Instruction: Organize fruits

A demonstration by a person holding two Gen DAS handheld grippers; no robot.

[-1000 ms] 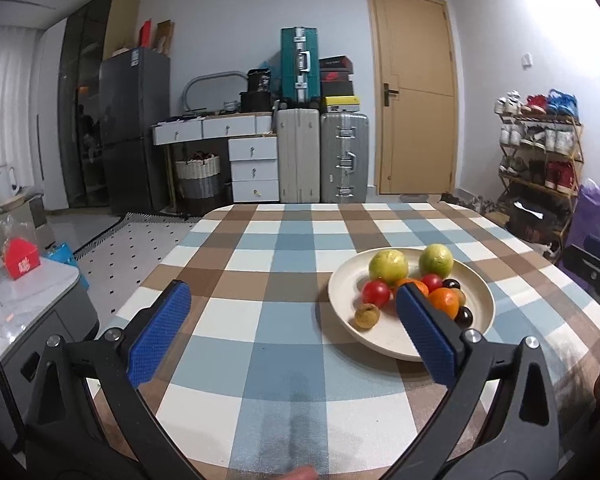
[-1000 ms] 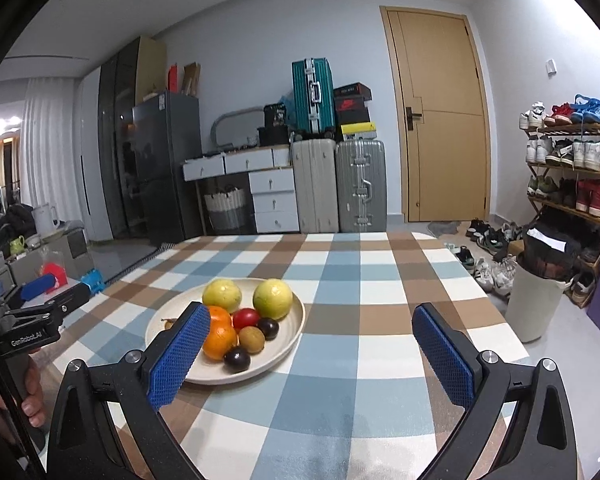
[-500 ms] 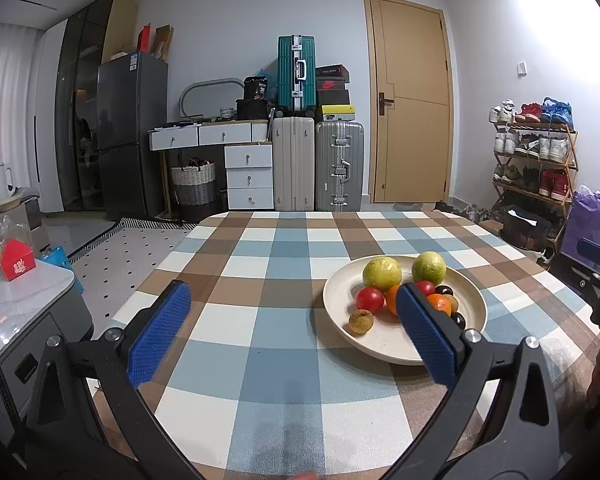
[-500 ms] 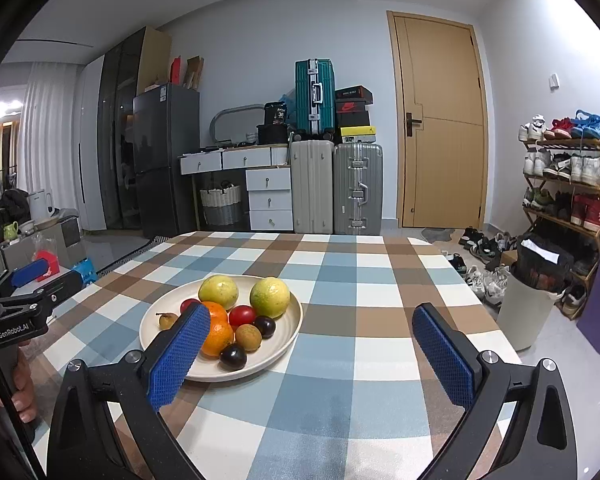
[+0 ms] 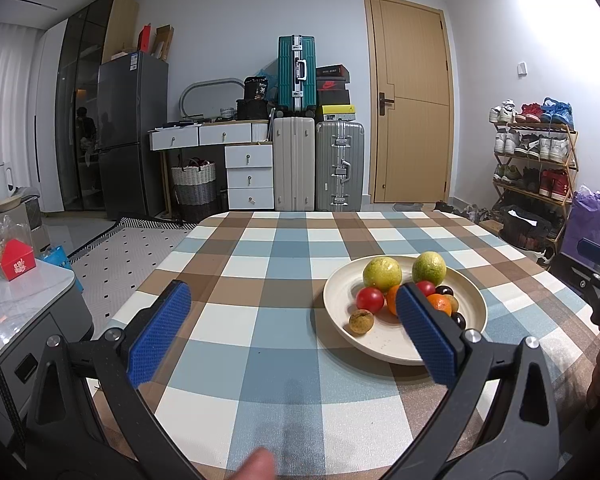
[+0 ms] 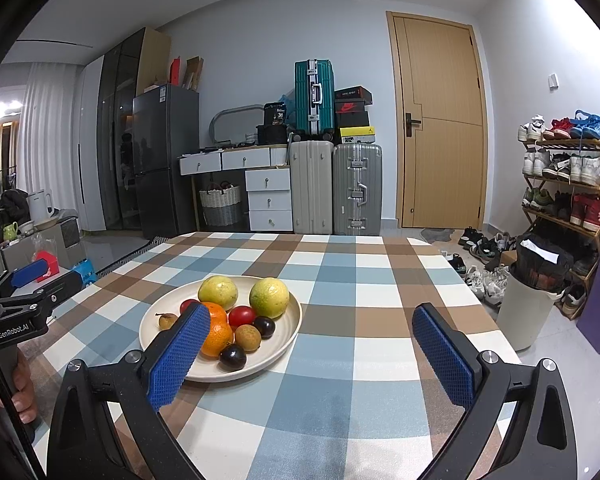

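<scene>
The left gripper (image 5: 291, 332) stood with its two blue pads spread wide and nothing between them, low over the checked tablecloth (image 5: 259, 280); the right gripper (image 6: 312, 344) was likewise wide open and empty over the same cloth. One cream plate (image 6: 287, 332) lay on the table, to the right of the left gripper's gap, with that gripper's right pad (image 5: 424, 332) overlapping it in the left wrist view. In the right wrist view the plate sat left of the gap, partly behind the left pad (image 6: 179, 356). All the fruit lay on the plate, none between either pair of fingers. Counted from its near edge, there were two dark plum-like fruits (image 6: 232, 357), one at the front rim and one a little farther back, then two small brown fruits (image 6: 247, 336), one beside the dark pair and one apart at the plate's left side. Next came one orange (image 6: 219, 328), half hidden by the pad, and two red tomatoes (image 6: 241, 316). At the far rim rested two large yellow-green citrus fruits (image 6: 269, 297) side by side. Beyond the table stood three suitcases (image 6: 356, 188), one stacked on the others, and a wooden door (image 6: 440, 120).
</scene>
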